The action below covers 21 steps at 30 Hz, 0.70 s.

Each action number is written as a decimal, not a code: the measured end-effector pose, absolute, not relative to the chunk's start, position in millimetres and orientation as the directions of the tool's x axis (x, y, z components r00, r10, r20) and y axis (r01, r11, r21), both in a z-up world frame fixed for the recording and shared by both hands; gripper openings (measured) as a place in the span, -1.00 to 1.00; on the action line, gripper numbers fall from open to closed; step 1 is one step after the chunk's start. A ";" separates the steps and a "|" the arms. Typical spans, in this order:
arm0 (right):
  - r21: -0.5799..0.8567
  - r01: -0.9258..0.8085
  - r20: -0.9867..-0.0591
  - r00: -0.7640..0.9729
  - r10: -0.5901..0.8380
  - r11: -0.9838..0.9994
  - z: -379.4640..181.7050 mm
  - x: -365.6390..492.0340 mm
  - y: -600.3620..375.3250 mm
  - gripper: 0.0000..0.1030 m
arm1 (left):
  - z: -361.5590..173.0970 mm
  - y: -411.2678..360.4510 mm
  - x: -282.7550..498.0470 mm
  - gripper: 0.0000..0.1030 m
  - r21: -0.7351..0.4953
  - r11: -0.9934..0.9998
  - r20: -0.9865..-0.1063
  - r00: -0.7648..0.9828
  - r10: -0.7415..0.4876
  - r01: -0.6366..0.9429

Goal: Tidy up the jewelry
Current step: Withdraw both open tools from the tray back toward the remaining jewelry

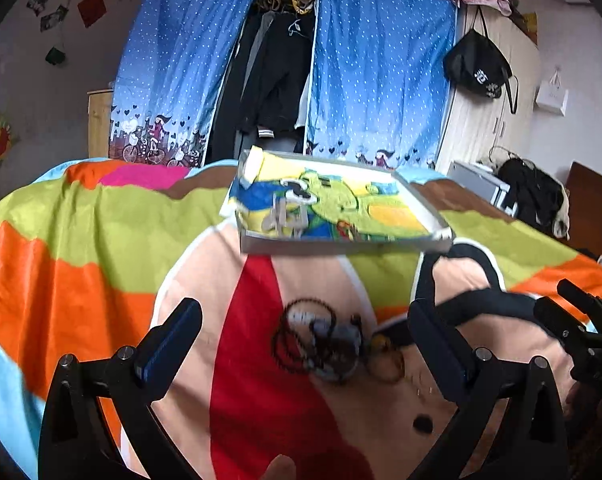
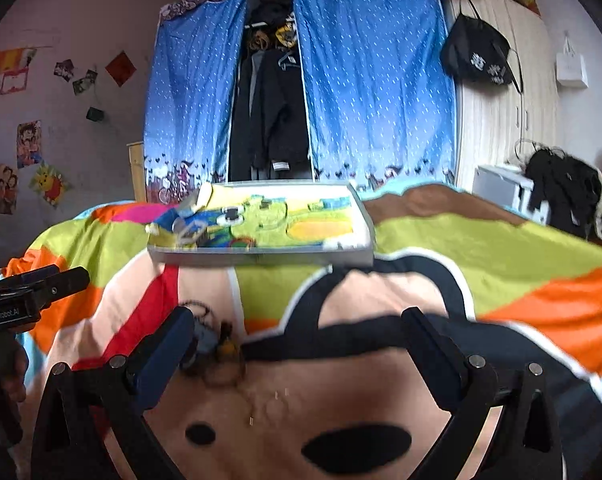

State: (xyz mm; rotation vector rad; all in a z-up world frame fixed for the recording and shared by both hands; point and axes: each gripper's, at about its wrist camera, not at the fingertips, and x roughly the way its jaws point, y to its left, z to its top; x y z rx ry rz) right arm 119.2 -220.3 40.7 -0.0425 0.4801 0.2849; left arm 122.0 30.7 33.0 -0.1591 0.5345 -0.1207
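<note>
Little looks done yet — the tangled pile of dark beaded necklaces and bracelets [image 1: 325, 340] lies loose on the bright cartoon-print bedspread [image 1: 81, 240], low centre of the left view. The shallow white cardboard tray [image 1: 341, 246], mid-frame, holds one or two blurred pieces. Left gripper [image 1: 305, 344] and right gripper [image 2: 301, 352] both gape wide, empty. Individual pieces are too smeared to distinguish.

A tangled jewelry pile [image 1: 325, 340] lies on the bedspread [image 1: 101, 240], with the tray [image 1: 341, 246] behind it, apparently holding a few pieces.
</note>
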 end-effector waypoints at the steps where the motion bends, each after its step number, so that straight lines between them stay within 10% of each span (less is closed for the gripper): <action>1: 0.033 -0.276 -0.476 0.841 0.258 0.961 36.1 113.7 -221.9 1.00 | 29.6 28.6 114.9 0.96 -0.178 0.981 -0.499 0.853 -0.157 0.076; 21: 0.061 -0.272 -0.706 0.669 0.234 0.960 -39.1 102.4 -231.9 1.00 | -36.9 0.3 85.3 0.96 -0.104 0.988 -0.682 0.714 -0.156 0.116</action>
